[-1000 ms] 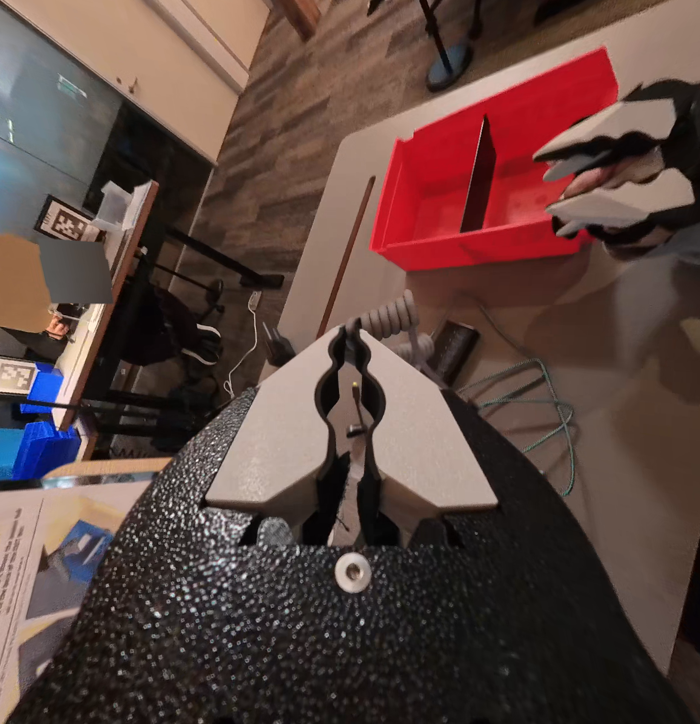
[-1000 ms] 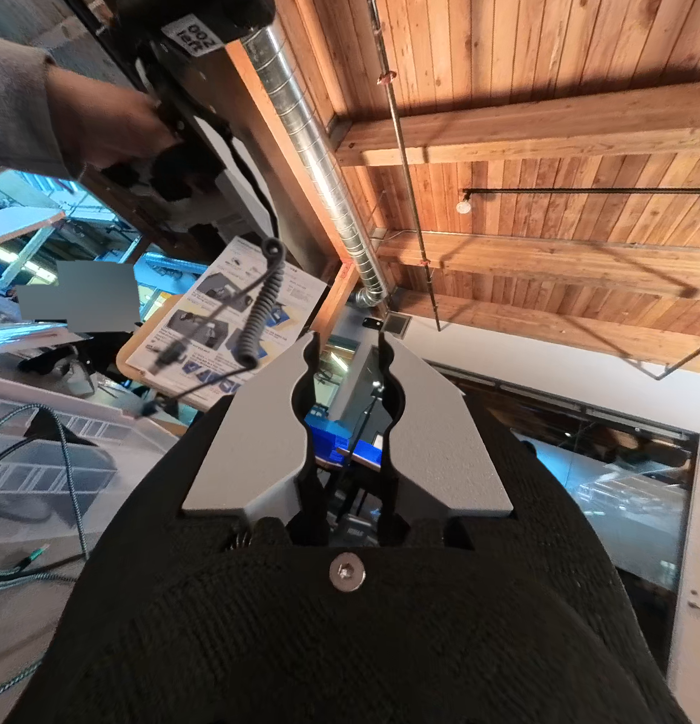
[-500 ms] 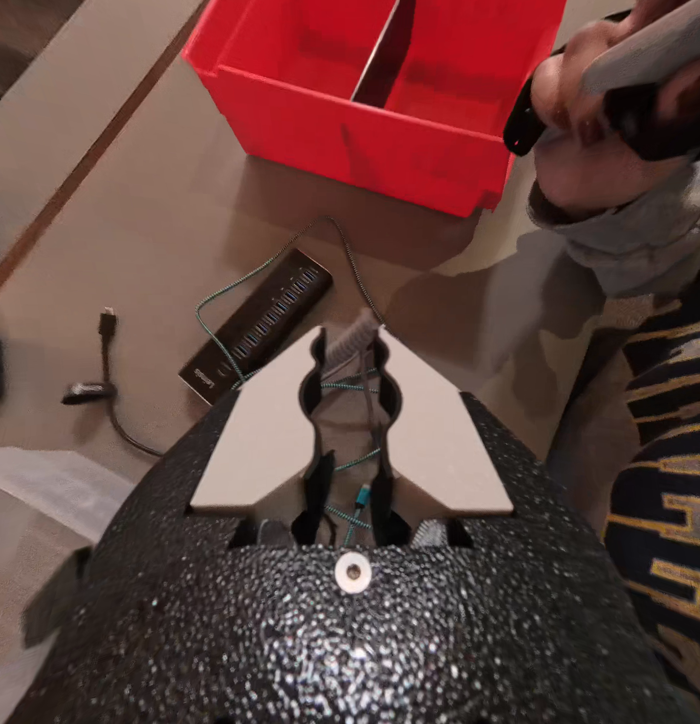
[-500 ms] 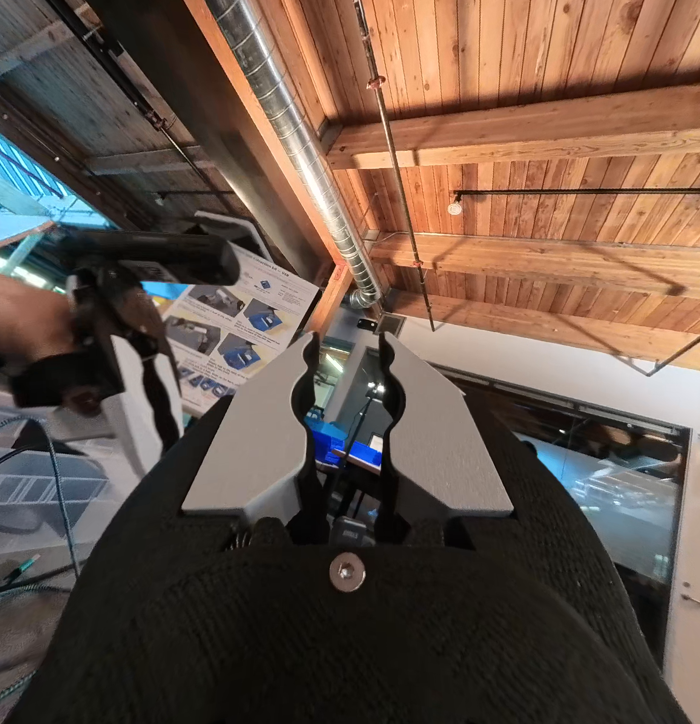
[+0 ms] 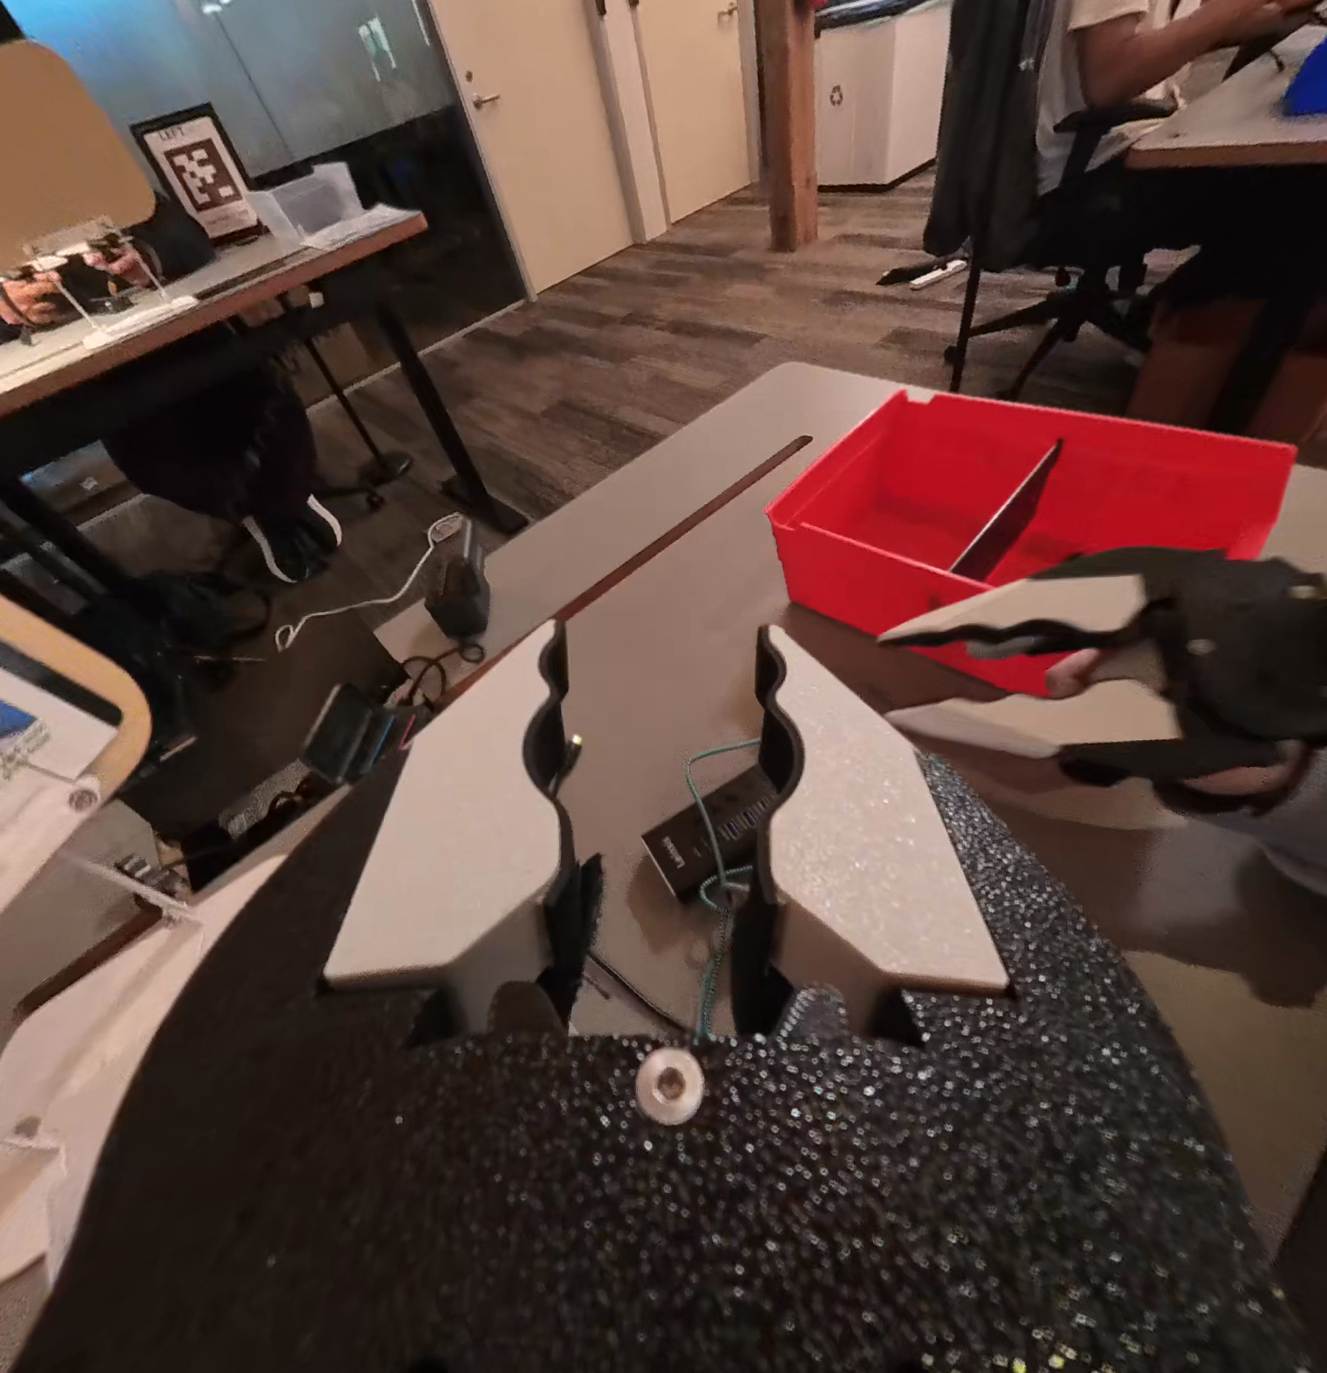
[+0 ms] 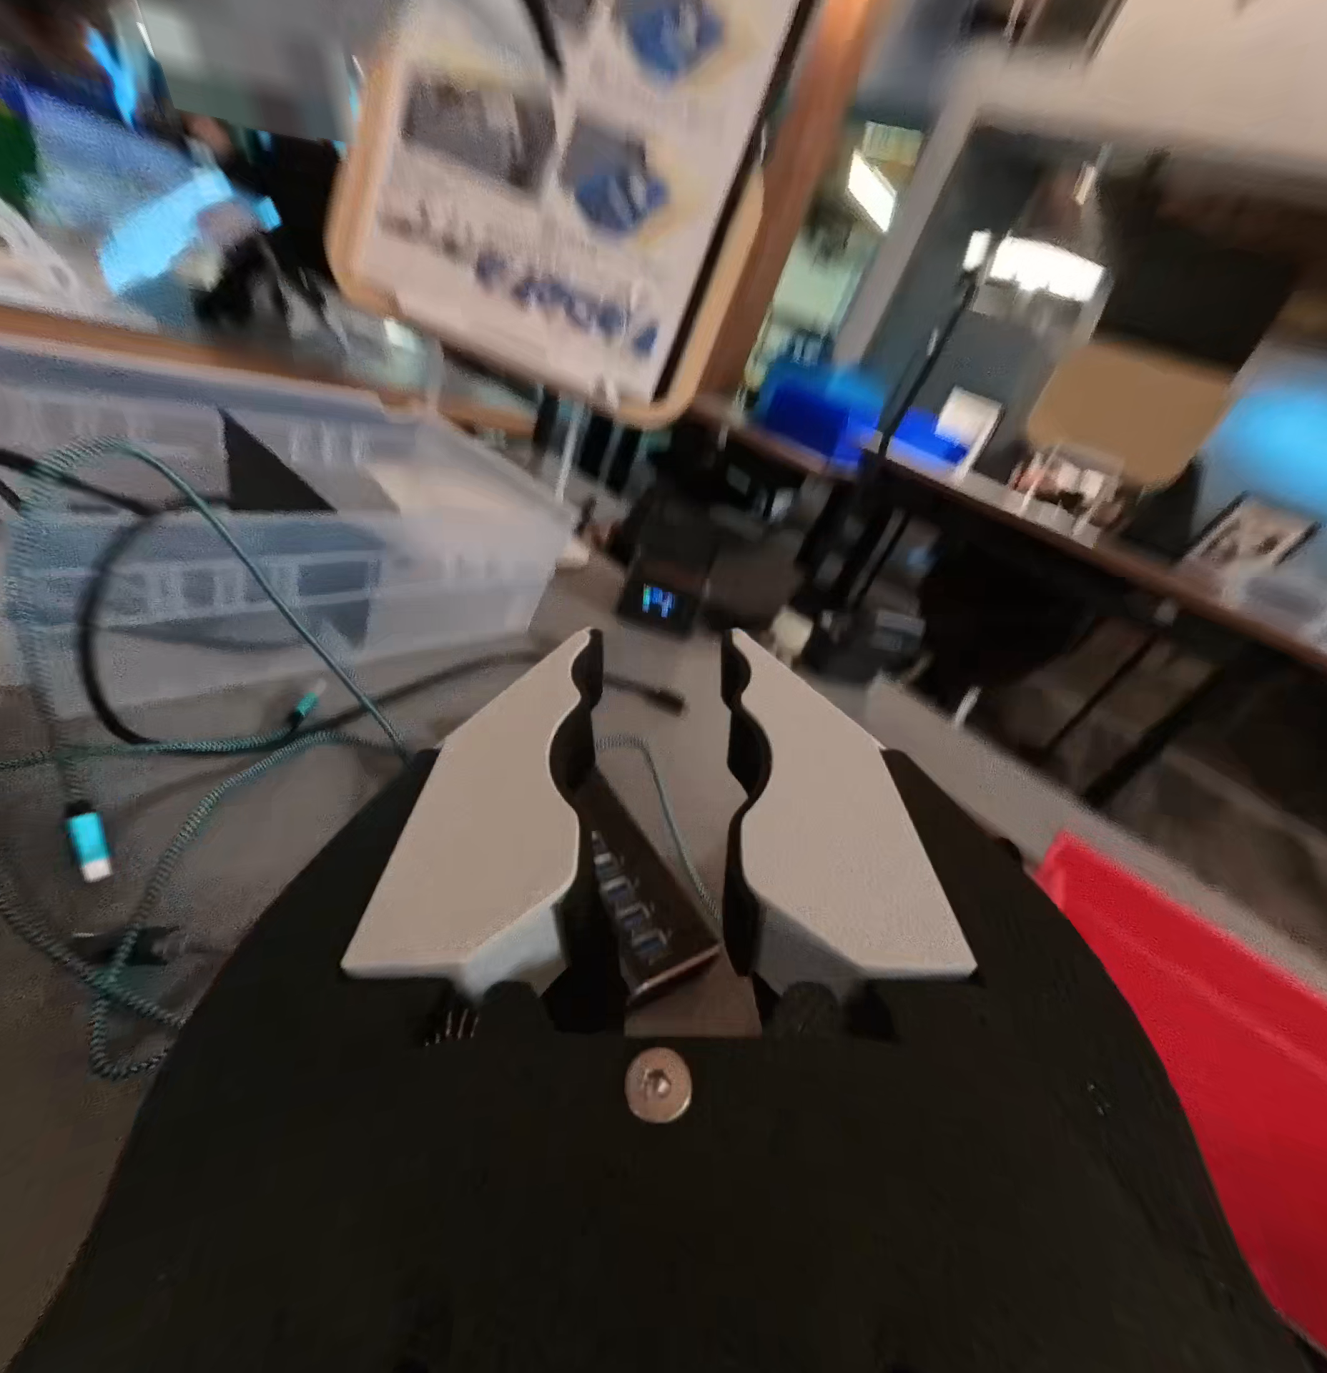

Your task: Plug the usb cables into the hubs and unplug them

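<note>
A black USB hub (image 5: 709, 825) lies on the beige table (image 5: 646, 520), with a green braided cable (image 5: 709, 758) running to it. My left gripper (image 5: 660, 639) is open wide and empty, held above the hub. A small gold-tipped plug (image 5: 575, 743) shows beside its left finger. My right gripper (image 5: 883, 680) comes in from the right, in front of the red bin. In the blurred right wrist view, my right gripper (image 6: 660, 643) is open and empty, with the hub (image 6: 646, 914) seen between its fingers. A teal-tipped cable plug (image 6: 88, 839) lies loose at the left.
A red bin (image 5: 1017, 505) with a divider stands at the table's far right and shows in the right wrist view (image 6: 1203, 1003). A clear plastic bin (image 6: 274, 557) stands behind the cables. A small black device (image 5: 460, 587) sits at the table's far edge. People sit at other desks.
My left gripper let go of the coiled cable and opened wide, tilting up to face the room. My right gripper swung down from facing the ceiling to the table over the hub.
</note>
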The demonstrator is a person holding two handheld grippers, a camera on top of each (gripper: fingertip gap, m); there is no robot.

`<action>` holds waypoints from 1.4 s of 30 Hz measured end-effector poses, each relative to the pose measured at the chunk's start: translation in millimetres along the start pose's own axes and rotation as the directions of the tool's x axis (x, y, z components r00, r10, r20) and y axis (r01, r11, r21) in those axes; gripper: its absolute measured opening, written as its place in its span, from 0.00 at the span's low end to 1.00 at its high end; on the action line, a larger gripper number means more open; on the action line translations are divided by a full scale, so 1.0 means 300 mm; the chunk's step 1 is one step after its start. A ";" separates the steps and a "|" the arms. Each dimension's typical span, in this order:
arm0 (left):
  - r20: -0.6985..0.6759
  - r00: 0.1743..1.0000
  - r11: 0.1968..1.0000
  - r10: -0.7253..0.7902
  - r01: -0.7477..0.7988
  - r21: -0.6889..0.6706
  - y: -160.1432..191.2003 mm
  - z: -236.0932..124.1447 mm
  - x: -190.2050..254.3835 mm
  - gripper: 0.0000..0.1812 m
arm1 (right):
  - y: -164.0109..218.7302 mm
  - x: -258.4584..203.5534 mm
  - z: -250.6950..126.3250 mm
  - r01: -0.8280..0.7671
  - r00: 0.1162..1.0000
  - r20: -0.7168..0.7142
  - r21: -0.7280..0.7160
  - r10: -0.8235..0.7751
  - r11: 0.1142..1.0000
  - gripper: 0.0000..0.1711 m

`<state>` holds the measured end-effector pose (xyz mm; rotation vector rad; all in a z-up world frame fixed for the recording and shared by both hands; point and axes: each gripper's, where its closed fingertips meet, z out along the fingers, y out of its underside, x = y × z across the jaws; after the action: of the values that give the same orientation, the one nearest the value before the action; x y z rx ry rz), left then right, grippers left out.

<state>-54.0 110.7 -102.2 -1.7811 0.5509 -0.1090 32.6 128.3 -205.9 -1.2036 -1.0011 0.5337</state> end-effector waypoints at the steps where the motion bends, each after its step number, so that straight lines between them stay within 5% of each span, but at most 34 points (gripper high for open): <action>1: -0.015 1.000 1.000 0.003 -0.003 0.001 -0.021 0.009 -0.006 0.27 | 0.050 0.008 0.043 -0.024 1.000 0.004 -0.097 0.025 0.995 0.20; 7: -0.047 0.998 0.994 0.030 -0.025 0.103 -0.061 0.027 -0.020 0.22 | 0.301 -0.057 0.259 -0.152 0.947 0.165 -0.520 0.274 0.840 0.25; 15: -0.130 0.991 0.991 0.010 0.007 0.134 -0.017 -0.014 -0.058 0.17 | 0.446 -0.086 0.356 -0.279 0.841 0.148 -0.705 0.520 0.652 0.33; 17: -0.103 0.995 0.989 -0.004 0.019 0.146 -0.008 -0.049 -0.097 0.17 | 0.477 -0.090 0.350 -0.270 0.831 0.141 -0.743 0.537 0.612 0.30; 19: -0.105 0.994 0.984 -0.023 0.041 0.175 -0.009 -0.089 -0.123 0.17 | 0.476 -0.087 0.345 -0.285 0.819 0.128 -0.754 0.559 0.592 0.16; 20: -0.111 0.993 0.979 -0.027 0.049 0.196 -0.013 -0.108 -0.133 0.16 | 0.475 -0.068 0.341 -0.282 0.837 0.112 -0.751 0.536 0.597 0.03; 29: -0.133 0.988 0.954 -0.076 0.110 0.280 -0.023 -0.162 -0.191 0.10 | 0.342 -0.104 0.185 -0.016 0.916 0.279 -0.690 0.287 0.724 0.00; 34: -0.159 0.985 0.960 -0.061 0.101 0.261 -0.023 -0.132 -0.166 0.07 | 0.375 -0.167 0.007 0.150 0.909 0.365 -0.739 0.203 0.657 0.00; 39: -0.173 0.984 0.977 -0.032 0.067 0.200 -0.012 -0.063 -0.120 0.08 | 0.433 -0.167 -0.050 0.182 0.933 0.327 -0.788 0.150 0.588 0.03; 42: -0.149 0.989 0.989 -0.004 0.026 0.147 0.007 -0.023 -0.103 0.10 | 0.370 -0.143 -0.049 0.172 0.952 0.290 -0.763 0.093 0.623 0.20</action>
<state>-84.2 117.2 -95.7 -1.6401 0.6195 -0.2877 41.5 121.4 -325.2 -1.9128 -1.6240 0.2235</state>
